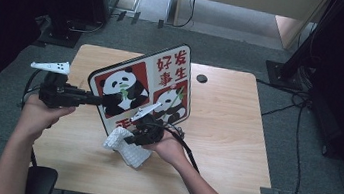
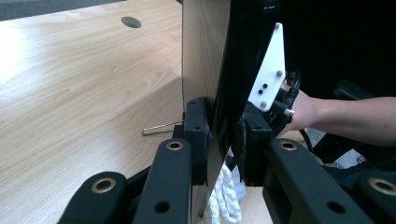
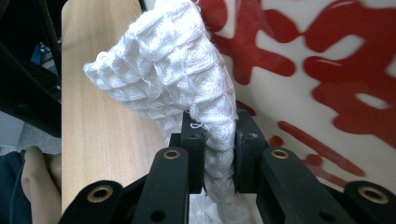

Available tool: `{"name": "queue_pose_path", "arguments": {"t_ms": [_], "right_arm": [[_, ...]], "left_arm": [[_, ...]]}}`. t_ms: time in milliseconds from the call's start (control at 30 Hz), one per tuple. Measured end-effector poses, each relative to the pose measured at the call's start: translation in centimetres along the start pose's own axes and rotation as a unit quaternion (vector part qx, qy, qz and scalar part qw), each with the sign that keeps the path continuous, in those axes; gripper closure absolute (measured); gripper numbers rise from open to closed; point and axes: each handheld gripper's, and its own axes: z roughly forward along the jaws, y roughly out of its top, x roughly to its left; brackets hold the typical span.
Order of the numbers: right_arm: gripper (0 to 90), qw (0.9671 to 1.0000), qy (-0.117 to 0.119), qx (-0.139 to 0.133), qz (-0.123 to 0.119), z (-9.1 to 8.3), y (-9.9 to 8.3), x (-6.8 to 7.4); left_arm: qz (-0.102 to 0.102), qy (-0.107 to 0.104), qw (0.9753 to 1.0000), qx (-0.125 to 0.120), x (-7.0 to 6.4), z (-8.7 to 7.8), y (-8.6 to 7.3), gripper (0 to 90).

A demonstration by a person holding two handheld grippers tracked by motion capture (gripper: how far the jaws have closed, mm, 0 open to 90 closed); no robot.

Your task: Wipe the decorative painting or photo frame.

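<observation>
Left tongs (image 1: 109, 101) clamped on board (image 1: 162, 78) edge, holding it tilted upright over worktop (image 1: 225, 134). Right tongs (image 3: 219, 140) clenched on white cloth (image 3: 177, 70), bunched between the jaws, pressed against board's printed red-and-white face near its lower corner. Cloth's loose end hanging toward worktop.

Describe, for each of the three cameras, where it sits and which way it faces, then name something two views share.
High view: above the person's side, looking down on the table; both forearms show.
Left gripper view: rides the left gripper, looking along jaws clamped on the panda board edge.
Right gripper view: rides the right gripper, facing the board's red print, jaws pinching the white cloth.
Shared: board and cloth.
</observation>
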Motion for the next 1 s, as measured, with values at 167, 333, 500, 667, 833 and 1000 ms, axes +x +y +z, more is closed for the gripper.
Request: {"name": "queue_pose_path", "arguments": {"t_ms": [167,333,500,667,833,1000], "right_arm": [[78.5,1.0,-0.005,-0.002,0.0,-0.6,0.1,-0.2],[78.8,0.9999,0.009,-0.009,0.0,-1.5,0.3,-0.2],[79.0,0.9994,0.018,-0.03,-0.004,-3.6,1.3,0.1],[79.1,0.9987,0.02,-0.044,-0.016,-5.6,2.6,0.6],[79.0,0.998,0.018,-0.055,-0.024,-7.8,3.9,0.8],[79.0,0.9974,0.016,-0.063,-0.03,-9.8,5.2,1.0]], "left_arm": [[0.0,0.0,1.0,-0.001,0.0,0.0,0.0,77.1],[0.0,0.0,1.0,-0.001,0.0,0.0,0.0,77.1],[-0.001,0.0,1.0,-0.001,0.0,0.0,0.0,77.1],[0.001,0.001,1.0,0.0,0.0,0.0,0.0,77.1],[0.001,0.002,1.0,-0.002,0.0,0.0,0.0,77.2],[-0.002,0.001,1.0,-0.004,0.0,0.0,0.0,77.2]]}}
